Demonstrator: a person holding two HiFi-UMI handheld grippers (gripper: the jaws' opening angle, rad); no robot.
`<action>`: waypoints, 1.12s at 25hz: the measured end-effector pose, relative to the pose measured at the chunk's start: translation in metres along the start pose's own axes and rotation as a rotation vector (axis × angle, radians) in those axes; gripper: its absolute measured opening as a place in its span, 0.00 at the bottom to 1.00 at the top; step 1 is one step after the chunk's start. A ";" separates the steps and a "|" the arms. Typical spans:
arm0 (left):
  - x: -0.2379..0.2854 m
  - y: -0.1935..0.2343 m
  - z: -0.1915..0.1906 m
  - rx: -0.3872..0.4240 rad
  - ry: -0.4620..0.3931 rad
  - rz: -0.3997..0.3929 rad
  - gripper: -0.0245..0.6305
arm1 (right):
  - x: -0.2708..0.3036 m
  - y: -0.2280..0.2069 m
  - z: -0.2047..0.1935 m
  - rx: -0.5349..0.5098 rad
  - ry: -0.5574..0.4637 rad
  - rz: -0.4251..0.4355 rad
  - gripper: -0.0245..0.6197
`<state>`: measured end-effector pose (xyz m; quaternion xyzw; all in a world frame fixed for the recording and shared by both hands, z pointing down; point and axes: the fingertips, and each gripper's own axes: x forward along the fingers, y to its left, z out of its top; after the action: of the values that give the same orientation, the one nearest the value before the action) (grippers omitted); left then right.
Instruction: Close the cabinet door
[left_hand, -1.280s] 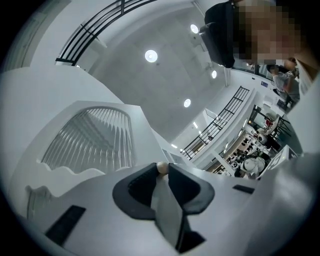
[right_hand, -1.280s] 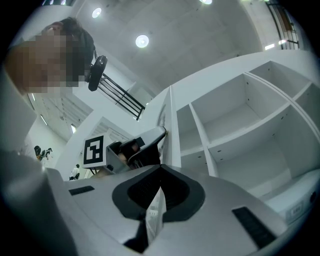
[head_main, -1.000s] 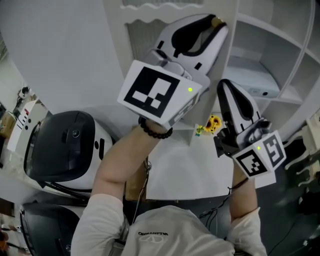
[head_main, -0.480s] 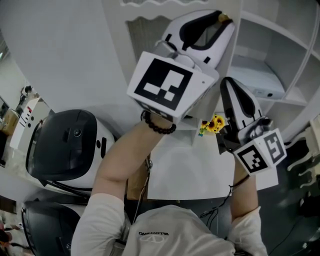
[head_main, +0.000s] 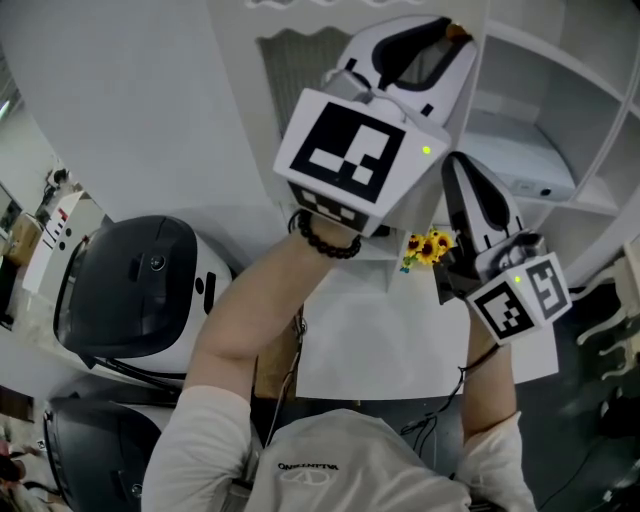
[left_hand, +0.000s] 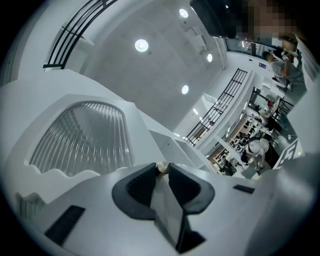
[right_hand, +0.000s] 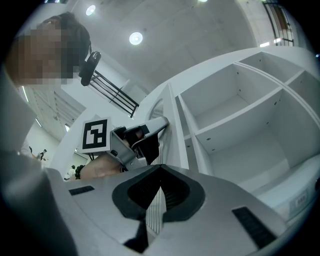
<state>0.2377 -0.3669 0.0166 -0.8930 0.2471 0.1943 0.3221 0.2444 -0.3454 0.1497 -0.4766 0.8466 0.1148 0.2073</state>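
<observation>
The white cabinet door (head_main: 300, 70) has a ribbed glass panel (left_hand: 85, 135) and stands partly open in front of the empty white shelves (head_main: 540, 150). My left gripper (head_main: 455, 30) is raised at the door's free edge and shut on its small brass knob (left_hand: 161, 166), which sits between the jaw tips. My right gripper (head_main: 452, 163) hangs lower, just right of the left one, shut with nothing in it. In the right gripper view the door's edge (right_hand: 172, 125) stands beside the shelves (right_hand: 235, 120), and the left gripper (right_hand: 150, 131) is at that edge.
Two rounded black-and-white machines (head_main: 140, 290) sit at the lower left. A small yellow flower ornament (head_main: 428, 247) stands on the white tabletop (head_main: 380, 340) below the cabinet. Curved shelf rims (head_main: 600, 100) run along the right.
My left gripper has moved right with the knob, swinging the door's edge closer to the shelves. The right gripper has barely shifted.
</observation>
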 end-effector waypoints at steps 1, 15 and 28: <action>0.001 0.000 -0.001 0.002 0.004 0.002 0.16 | 0.000 -0.001 0.000 0.002 0.001 -0.001 0.05; 0.011 0.006 -0.015 0.054 0.037 0.057 0.16 | 0.002 -0.015 -0.009 0.009 0.005 -0.016 0.05; 0.024 0.013 -0.029 0.096 0.077 0.095 0.16 | 0.008 -0.026 -0.021 0.026 0.023 -0.021 0.05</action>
<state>0.2548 -0.4029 0.0191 -0.8706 0.3103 0.1627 0.3454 0.2577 -0.3738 0.1647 -0.4838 0.8454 0.0961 0.2052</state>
